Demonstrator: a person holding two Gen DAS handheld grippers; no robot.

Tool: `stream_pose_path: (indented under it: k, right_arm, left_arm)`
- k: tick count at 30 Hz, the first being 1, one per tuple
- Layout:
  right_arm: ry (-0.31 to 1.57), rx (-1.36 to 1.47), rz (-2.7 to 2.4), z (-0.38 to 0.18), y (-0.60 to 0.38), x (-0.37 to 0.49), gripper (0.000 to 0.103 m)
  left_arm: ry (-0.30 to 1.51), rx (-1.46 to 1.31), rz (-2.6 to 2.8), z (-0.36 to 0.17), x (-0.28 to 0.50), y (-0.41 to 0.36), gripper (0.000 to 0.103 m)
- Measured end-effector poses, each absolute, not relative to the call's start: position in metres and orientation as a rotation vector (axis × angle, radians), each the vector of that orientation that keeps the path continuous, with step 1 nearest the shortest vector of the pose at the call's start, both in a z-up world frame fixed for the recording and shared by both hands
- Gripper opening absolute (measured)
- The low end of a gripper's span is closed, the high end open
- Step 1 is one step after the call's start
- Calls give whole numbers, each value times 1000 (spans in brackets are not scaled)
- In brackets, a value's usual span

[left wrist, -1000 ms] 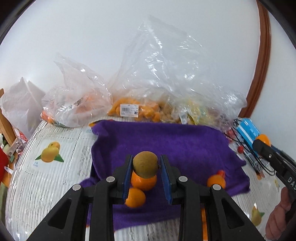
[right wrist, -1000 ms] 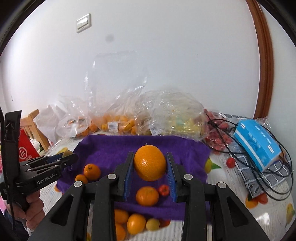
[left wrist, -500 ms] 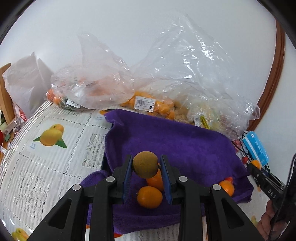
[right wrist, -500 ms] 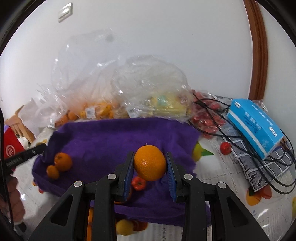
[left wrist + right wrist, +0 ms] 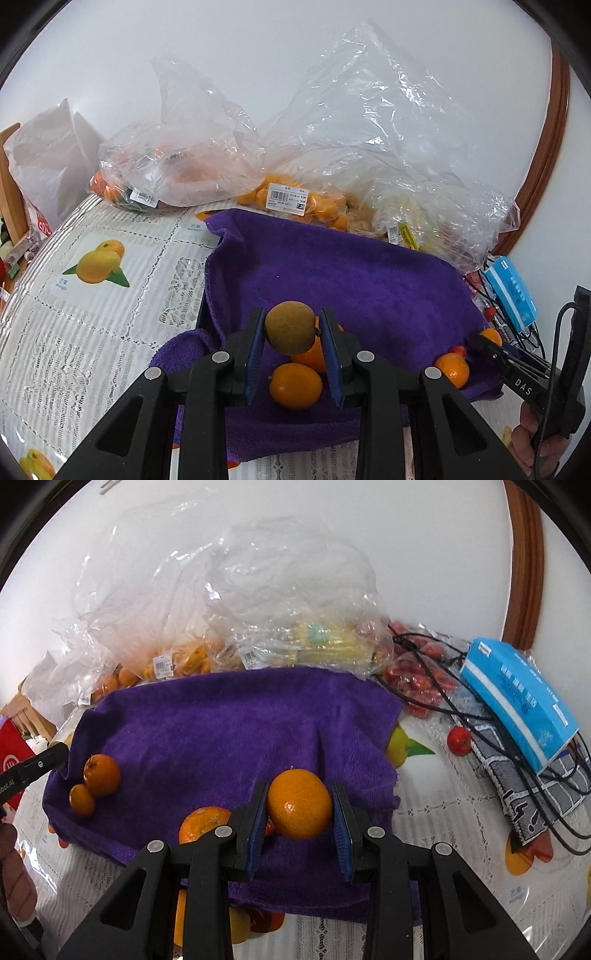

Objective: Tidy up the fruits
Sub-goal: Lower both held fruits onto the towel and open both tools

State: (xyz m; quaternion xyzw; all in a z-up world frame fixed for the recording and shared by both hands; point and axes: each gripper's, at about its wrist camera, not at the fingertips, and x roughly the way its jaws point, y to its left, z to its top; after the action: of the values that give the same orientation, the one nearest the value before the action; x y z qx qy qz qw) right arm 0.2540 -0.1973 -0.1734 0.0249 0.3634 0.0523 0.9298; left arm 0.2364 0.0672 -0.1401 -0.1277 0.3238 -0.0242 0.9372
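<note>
My left gripper (image 5: 291,332) is shut on a brownish-green kiwi (image 5: 290,326), held just above the near left part of a purple towel (image 5: 351,273). Two oranges (image 5: 295,385) lie on the towel right below the kiwi. My right gripper (image 5: 300,805) is shut on a large orange (image 5: 300,804) over the towel's (image 5: 221,723) near right part. Another orange (image 5: 202,823) lies left of its fingers, and two small oranges (image 5: 101,774) sit at the towel's left edge. The right gripper's tip (image 5: 517,369) shows at the right of the left wrist view, beside a small orange (image 5: 452,369).
Clear plastic bags of fruit (image 5: 288,199) line the wall behind the towel. A blue box (image 5: 517,698), black cables (image 5: 491,716), a grey cloth and loose red fruit (image 5: 459,739) lie to the right. The fruit-printed tablecloth (image 5: 99,266) extends left. A hand (image 5: 14,882) holds the left gripper.
Both grippers have come down towards the towel, each keeping its fruit. The right one also moved towards the towel's right side; the towel fills more of both views.
</note>
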Motion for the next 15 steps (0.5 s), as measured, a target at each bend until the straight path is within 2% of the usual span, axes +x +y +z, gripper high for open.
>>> stream_pose_path:
  k: [15]
  right_arm:
    - [743,36,120,-172,-191,254,33]
  left_arm:
    - [669,-254,-194,-144,232,46,28]
